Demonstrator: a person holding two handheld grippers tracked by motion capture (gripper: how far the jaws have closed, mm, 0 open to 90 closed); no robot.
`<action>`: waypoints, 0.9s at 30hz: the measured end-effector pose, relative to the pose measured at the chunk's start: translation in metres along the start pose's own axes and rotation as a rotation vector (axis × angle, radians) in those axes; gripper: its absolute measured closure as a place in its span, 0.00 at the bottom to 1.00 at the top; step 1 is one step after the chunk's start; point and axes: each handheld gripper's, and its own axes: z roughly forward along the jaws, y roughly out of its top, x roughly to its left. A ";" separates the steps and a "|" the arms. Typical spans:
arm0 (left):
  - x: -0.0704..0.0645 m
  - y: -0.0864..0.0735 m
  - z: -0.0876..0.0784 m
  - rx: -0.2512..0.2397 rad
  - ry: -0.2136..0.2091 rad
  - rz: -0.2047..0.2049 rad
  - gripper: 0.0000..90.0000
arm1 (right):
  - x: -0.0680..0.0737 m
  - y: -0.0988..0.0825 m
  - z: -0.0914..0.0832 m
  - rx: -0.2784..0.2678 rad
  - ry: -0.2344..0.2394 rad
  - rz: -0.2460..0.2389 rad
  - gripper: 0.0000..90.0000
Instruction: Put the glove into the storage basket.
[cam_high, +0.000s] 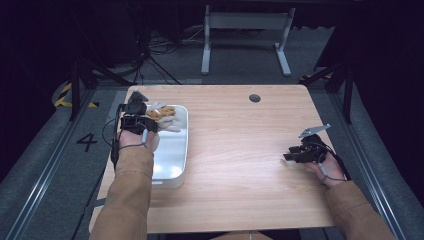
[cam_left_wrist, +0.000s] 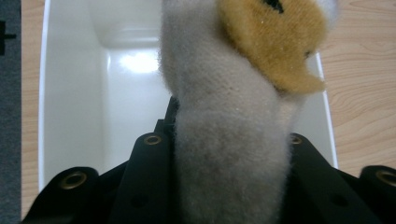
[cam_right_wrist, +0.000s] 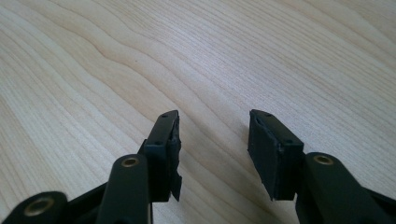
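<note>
A: Item one, the table (cam_high: 240, 150)?
B: Light wood top, a small round dark grommet (cam_high: 255, 98) near its far edge.

A: Item two, container?
B: White tray (cam_high: 175, 165), rectangular with rounded corners, at the left side of the table, long axis running near to far. Its bare glossy floor shows in the left gripper view (cam_left_wrist: 74, 93).

A: Item three, the soft thing?
B: Plush toy (cam_high: 162, 114), pale grey-white with an orange patch, over the far end of the tray. In the left gripper view its grey fleece body (cam_left_wrist: 224, 140) rises between the black jaws, the orange part at the upper right.

A: Left gripper (cam_high: 136, 116)?
B: Closed on the plush toy, which is pinched between both jaws, above the tray's far-left part.

A: Right gripper (cam_high: 295, 155)?
B: At the right side of the table, well apart from the tray, pointing left. In its own view (cam_right_wrist: 214, 140) the jaws stand wide with bare wood between them, holding nothing.
</note>
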 end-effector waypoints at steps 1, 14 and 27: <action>0.002 -0.002 0.002 -0.004 0.000 -0.013 0.77 | 0.000 0.000 0.000 -0.001 0.001 -0.002 0.60; 0.011 -0.019 0.031 0.030 0.033 -0.077 0.78 | 0.001 0.001 0.000 0.002 -0.004 -0.008 0.60; 0.015 -0.024 0.053 0.060 0.047 -0.106 0.77 | 0.001 0.000 0.001 0.003 -0.004 -0.008 0.60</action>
